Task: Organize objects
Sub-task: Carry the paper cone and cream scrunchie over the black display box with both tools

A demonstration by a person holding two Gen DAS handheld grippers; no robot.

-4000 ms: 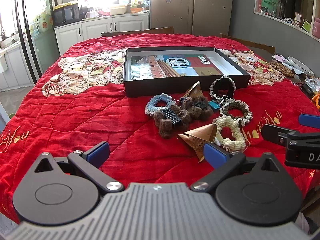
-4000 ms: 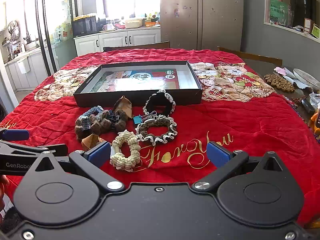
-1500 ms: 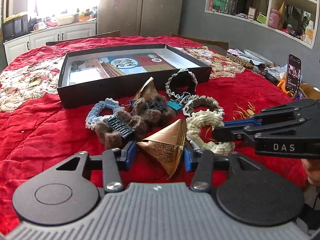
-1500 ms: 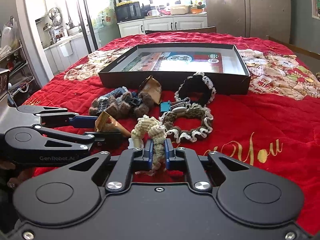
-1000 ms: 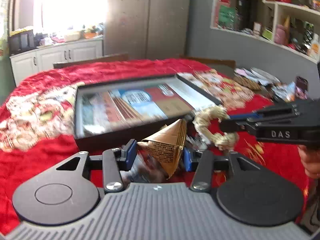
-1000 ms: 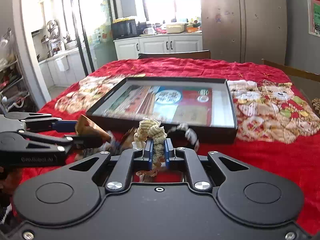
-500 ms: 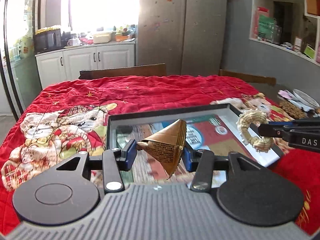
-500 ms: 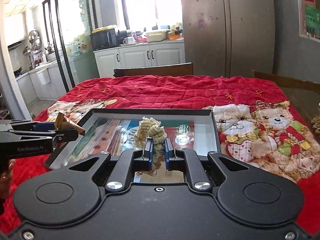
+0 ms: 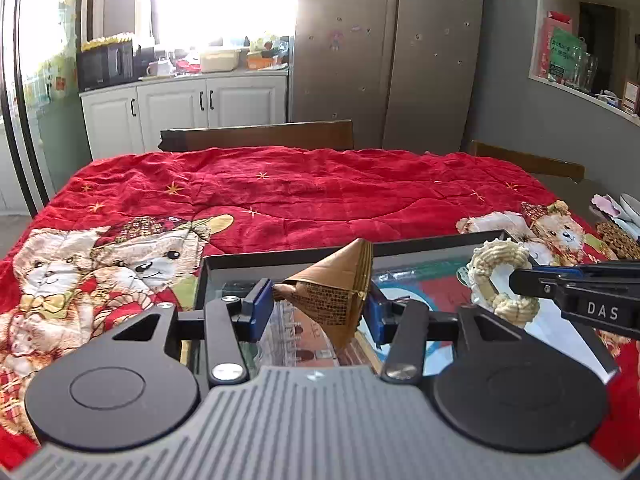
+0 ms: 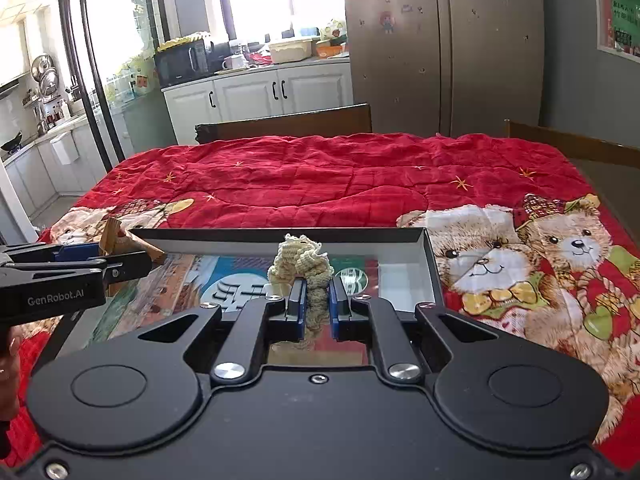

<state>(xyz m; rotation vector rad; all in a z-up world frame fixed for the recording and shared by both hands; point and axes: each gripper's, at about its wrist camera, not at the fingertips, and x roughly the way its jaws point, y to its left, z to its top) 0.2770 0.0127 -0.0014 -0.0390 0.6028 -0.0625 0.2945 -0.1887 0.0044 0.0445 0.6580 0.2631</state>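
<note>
My left gripper (image 9: 318, 300) is shut on a brown folded paper cone (image 9: 332, 288) and holds it above the left part of the black tray (image 9: 280, 257). My right gripper (image 10: 317, 300) is shut on a cream crocheted scrunchie (image 10: 300, 264) and holds it above the tray's (image 10: 280, 235) middle. The scrunchie (image 9: 500, 280) and right gripper show at the right of the left wrist view. The cone (image 10: 124, 240) and left gripper show at the left of the right wrist view. The tray floor has a printed picture.
A red quilt with teddy bears (image 10: 520, 264) covers the table. Wooden chair backs (image 9: 256, 138) stand at the far edge. Small items (image 9: 616, 236) lie at the table's right edge. The other scrunchies and clips are out of view.
Both grippers have carried their objects up from the pile and forward over the tray. In the last half second they moved a little further toward the tray's far wall.
</note>
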